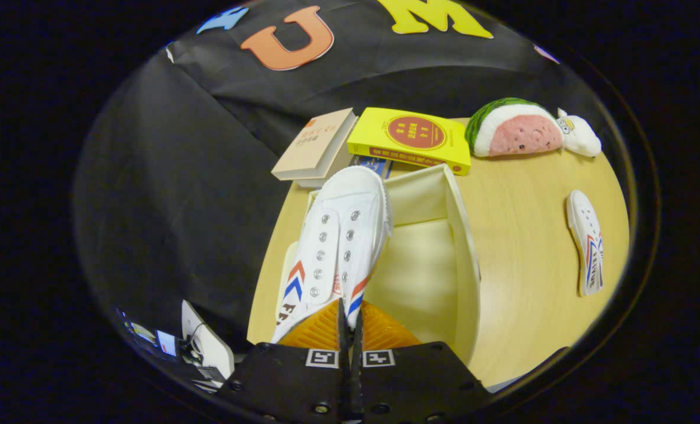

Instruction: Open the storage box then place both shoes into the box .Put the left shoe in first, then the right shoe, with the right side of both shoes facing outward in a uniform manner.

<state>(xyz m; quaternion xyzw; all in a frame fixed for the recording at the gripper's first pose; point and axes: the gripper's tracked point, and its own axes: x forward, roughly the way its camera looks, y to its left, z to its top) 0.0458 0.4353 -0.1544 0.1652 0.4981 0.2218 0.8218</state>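
Note:
My gripper [350, 321] is shut on the rim of a white canvas shoe [338, 241] with red and blue chevrons. The shoe hangs toe-forward just ahead of the fingers, over the left part of the open cream storage box [464, 247]. The box's inside floor shows bare to the right of the shoe. A second white shoe [586, 242] lies on its side on the wooden table [526, 318], well to the right of the box.
Beyond the box lie a tan book [317, 144], a yellow book [411, 138] and a blue book [373, 165] under them. A watermelon plush [511, 128] and a small white plush [579, 134] sit at the table's far right. A device with cables [205, 344] is down left.

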